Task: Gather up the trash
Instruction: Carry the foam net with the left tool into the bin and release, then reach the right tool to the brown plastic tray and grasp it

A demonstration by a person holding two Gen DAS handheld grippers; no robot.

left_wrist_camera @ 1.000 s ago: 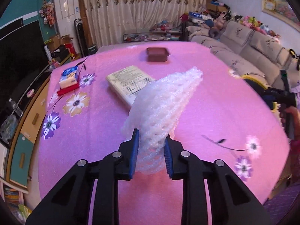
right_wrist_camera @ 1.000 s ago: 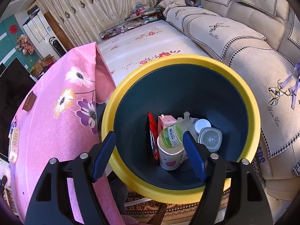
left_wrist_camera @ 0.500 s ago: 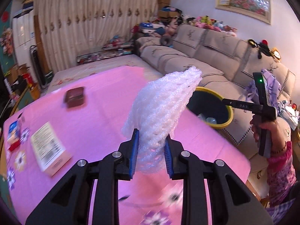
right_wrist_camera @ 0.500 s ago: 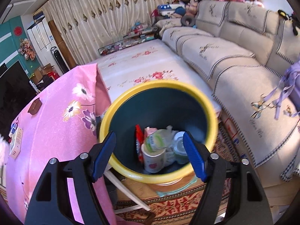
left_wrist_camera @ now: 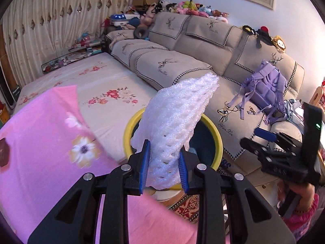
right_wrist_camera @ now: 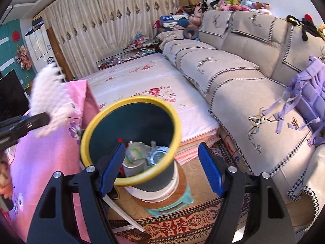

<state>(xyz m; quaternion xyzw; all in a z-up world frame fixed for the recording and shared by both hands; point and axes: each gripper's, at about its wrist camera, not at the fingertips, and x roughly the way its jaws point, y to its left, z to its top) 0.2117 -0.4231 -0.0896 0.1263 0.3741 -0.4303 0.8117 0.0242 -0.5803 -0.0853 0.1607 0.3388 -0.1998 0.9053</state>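
My left gripper (left_wrist_camera: 164,163) had the white foam net (left_wrist_camera: 174,122) between its blue pads (left_wrist_camera: 144,163), and its jaws were opening; the net's lower end sat between the pads, which touched its sides, while the rest of it rose up and leaned to the right past my fingertips. Seen along those fingers, the net stood in front of the yellow-rimmed bin (left_wrist_camera: 216,140), covering much of its mouth, with the pink flowered tablecloth (left_wrist_camera: 40,142) spreading to the left. My right gripper (right_wrist_camera: 160,166) was spread wide with nothing between its pads, pointing down toward the same bin (right_wrist_camera: 130,101), which stood on the floor between the table's corner and the beige sofa (right_wrist_camera: 243,77). Inside the bin lay a cup (right_wrist_camera: 134,160), a jar lid and some packaging. In the right wrist view the net (right_wrist_camera: 48,95) appeared blurred at the left, over the pink cloth and beside the bin's rim. A purple backpack (left_wrist_camera: 266,89) lay on the sofa seat.
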